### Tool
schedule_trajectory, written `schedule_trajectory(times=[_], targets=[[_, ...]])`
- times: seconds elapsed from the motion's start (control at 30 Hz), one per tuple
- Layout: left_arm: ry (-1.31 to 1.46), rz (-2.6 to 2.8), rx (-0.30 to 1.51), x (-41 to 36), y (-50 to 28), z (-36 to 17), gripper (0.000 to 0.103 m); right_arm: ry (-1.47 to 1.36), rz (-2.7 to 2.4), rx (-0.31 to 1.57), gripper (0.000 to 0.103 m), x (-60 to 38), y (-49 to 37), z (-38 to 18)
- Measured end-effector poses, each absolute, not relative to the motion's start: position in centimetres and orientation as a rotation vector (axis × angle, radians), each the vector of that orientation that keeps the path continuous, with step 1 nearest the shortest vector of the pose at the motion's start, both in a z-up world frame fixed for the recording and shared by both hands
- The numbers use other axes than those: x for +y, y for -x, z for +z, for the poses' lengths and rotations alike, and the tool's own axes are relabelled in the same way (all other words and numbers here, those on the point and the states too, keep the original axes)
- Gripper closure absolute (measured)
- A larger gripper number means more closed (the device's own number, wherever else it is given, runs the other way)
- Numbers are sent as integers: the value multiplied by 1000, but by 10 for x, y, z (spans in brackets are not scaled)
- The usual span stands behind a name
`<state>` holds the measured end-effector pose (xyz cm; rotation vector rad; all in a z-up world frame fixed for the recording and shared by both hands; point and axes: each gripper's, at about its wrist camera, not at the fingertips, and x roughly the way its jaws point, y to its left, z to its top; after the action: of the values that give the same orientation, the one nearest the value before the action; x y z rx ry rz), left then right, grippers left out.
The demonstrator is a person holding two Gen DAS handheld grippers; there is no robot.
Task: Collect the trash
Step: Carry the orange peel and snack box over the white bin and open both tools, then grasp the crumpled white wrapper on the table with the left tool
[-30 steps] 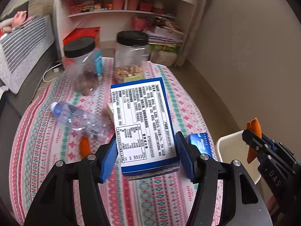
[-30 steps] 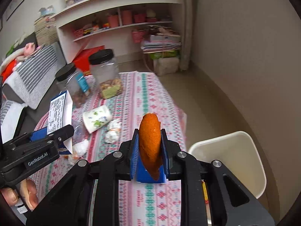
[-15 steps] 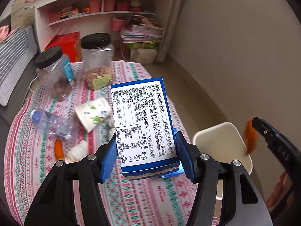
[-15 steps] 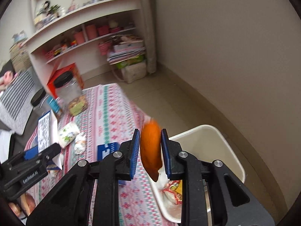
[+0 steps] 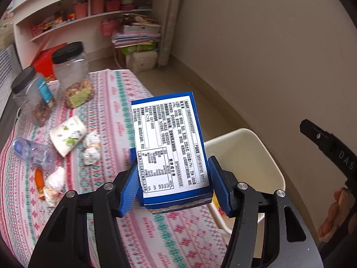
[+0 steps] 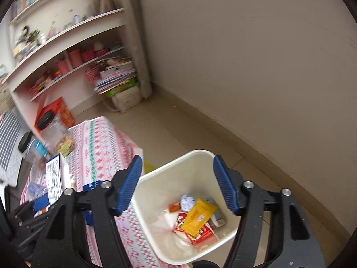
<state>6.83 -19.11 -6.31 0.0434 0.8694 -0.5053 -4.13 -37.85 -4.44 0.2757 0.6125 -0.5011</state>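
My left gripper [image 5: 173, 187] is shut on a blue and white box [image 5: 169, 143] with a printed label and holds it above the table's right edge, next to the cream bin [image 5: 252, 147]. My right gripper [image 6: 178, 185] is open and empty above the bin [image 6: 156, 178]. Inside the bin lie an orange peel [image 6: 174, 207], a yellow packet [image 6: 198, 217], a red wrapper and crumpled paper. On the patterned table [image 5: 111, 102] lie a paper cup [image 5: 67, 135], crumpled tissues [image 5: 91, 149], a crushed bottle [image 5: 31, 151] and an orange peel [image 5: 39, 177].
Two clear jars with black lids [image 5: 71, 73] stand at the table's far end. A white shelf unit [image 5: 89, 15] with pink baskets and stacked papers is behind. A beige wall [image 5: 267, 44] runs along the right, close behind the bin.
My right gripper moved over the bin and opened; the orange peel it held now lies in the bin. My left gripper moved right toward the bin with the box.
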Motion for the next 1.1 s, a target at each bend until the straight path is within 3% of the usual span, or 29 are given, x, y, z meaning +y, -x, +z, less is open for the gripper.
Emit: schedule_trajectory(times=[0.37,0.6,0.8,1.1], targets=[[-107,-595,893,-245,-54,-74,44,-338,-636,581,11,-421,72,-45],[-118,-678,898,-271,-45,-75,42,-340,-702,572,8,-433,83,-45],[-126,-698,872,-272,-37,-72,29,-327,-708,577,7,-431,82,-45],[-133,-605,845,-244,-46,-64,29,-256,-677,591,7,-405,70,-44]])
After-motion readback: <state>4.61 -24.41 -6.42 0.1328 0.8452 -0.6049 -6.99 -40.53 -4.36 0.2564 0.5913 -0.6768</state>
